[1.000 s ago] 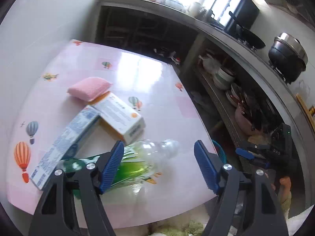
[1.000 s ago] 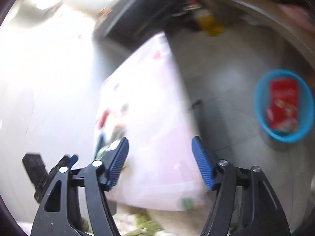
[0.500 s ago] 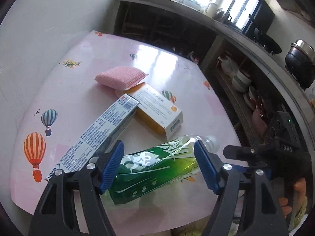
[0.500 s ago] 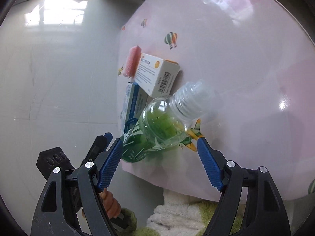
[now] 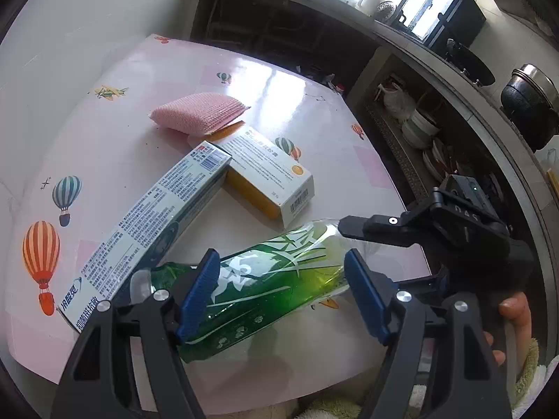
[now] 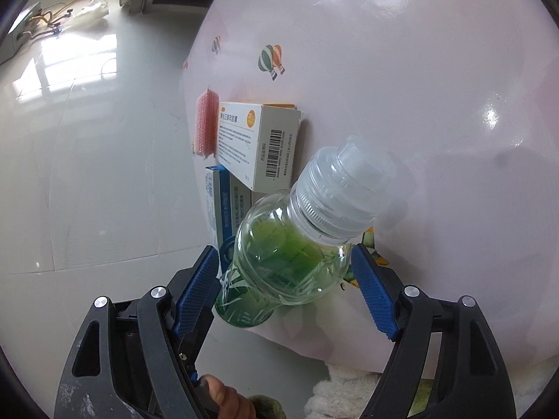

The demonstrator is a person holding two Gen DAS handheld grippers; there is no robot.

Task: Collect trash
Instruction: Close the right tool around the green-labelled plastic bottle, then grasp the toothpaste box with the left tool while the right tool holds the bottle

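1. The left gripper (image 5: 281,295) is spread wide over the lower body of the green bottle (image 5: 265,279). Its blue fingers (image 5: 197,293) stand on either side of the bottle without pressing on it, so nothing is grasped.
2. The right gripper (image 6: 284,295) comes in from the bottle's neck end. Its jaws have just been opening, and its blue fingers (image 6: 372,293) flank the clear shoulder of the bottle (image 6: 290,265) with a small gap showing on each side; it is released, not gripping.
3. In the left wrist view, the right gripper's black body (image 5: 436,223) reaches in from the right, one finger lying across the bottle's neck, and a person's hand (image 5: 513,317) holds its grip.
4. The bottle lies on its side near the front edge of the pink tabletop (image 5: 314,111), with its clear cap (image 6: 349,188) pointing away from the left gripper.
5. Just beyond the bottle lies a long toothpaste box (image 5: 150,230), its near end beside the bottle's base.
6. A white-and-orange medicine box (image 5: 269,178) sits against the far end of the toothpaste box, close to the bottle's shoulder.
7. A pink sponge (image 5: 199,111) lies behind the medicine box, touching it.
8. The tabletop carries printed hot-air balloons (image 5: 41,262).
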